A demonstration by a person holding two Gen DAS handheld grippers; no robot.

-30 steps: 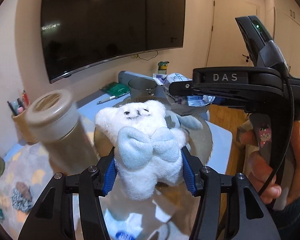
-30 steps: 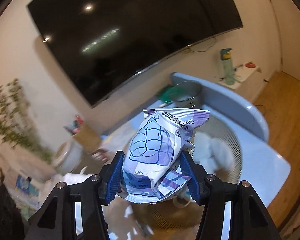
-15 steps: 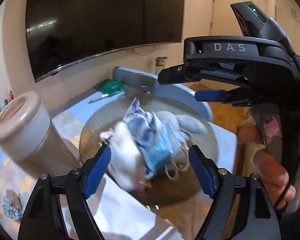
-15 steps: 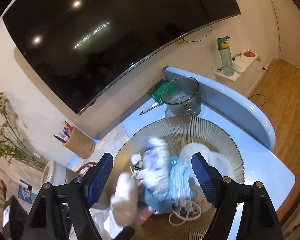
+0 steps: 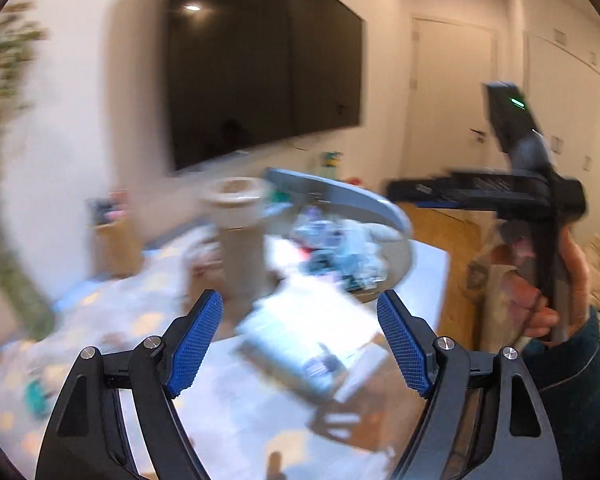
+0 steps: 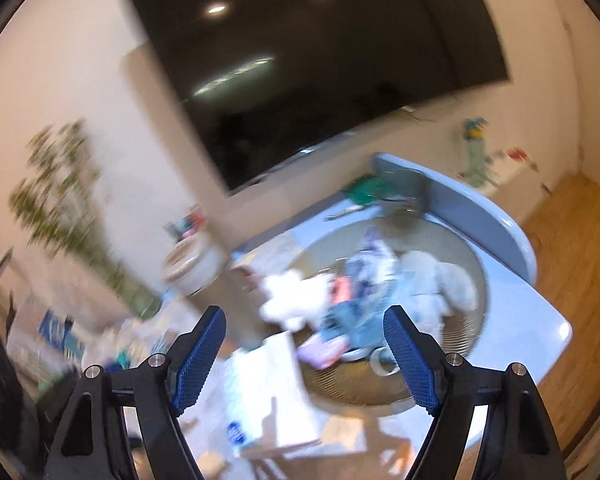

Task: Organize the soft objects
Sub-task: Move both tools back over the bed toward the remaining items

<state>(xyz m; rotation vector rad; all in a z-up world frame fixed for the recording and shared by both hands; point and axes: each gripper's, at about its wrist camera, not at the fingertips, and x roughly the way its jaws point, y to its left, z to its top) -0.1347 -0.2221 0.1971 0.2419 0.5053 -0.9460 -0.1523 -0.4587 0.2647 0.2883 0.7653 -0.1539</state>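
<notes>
Both soft things have left the jaws since a second ago: the white plush toy (image 6: 290, 294) and the purple-printed packet (image 6: 374, 254) now lie in the round woven basket (image 6: 474, 276) instead of between the blue pads.

Left wrist view, badly blurred: the left gripper (image 5: 300, 344) has its fingers spread wide with nothing between them. Beyond them the basket (image 5: 404, 256) holds a jumble of soft things that cannot be told apart. A tan lidded canister (image 5: 242, 232) stands just left of the basket. The right gripper (image 5: 496, 192) shows to the right of the basket, gripped by a hand (image 5: 556, 292); its fingers cannot be made out here.

Right wrist view: the right gripper (image 6: 304, 354) is also wide and empty. The plush toy lies at the basket's left edge, the packet near its middle, a pale grey plush (image 6: 444, 284) on its right side. A metal pot (image 6: 404, 200) stands just behind the basket.
</notes>
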